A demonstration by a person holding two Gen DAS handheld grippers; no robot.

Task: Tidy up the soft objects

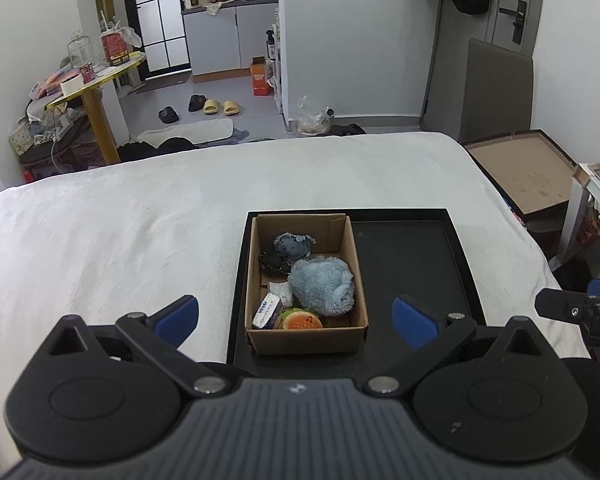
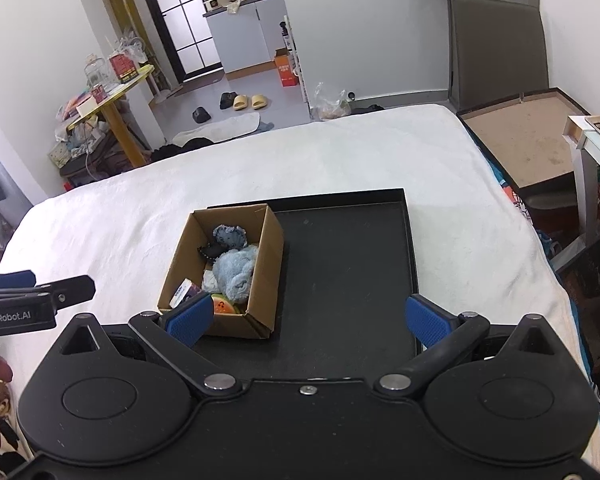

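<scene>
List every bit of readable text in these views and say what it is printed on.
"GenRobot.AI": on the side of the left gripper, seen from the right wrist.
"Vinda": on the small tissue pack in the cardboard box.
Orange carton and red box: print too blurred to read.

Yellow slippers [image 1: 221,107] on floor, yellow table [image 1: 96,80] nearby.

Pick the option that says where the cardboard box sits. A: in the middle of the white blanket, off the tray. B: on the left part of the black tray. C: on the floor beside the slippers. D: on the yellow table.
B: the cardboard box stands inside the black tray at its left side, the tray's right part bare, all on the white blanket.
</scene>
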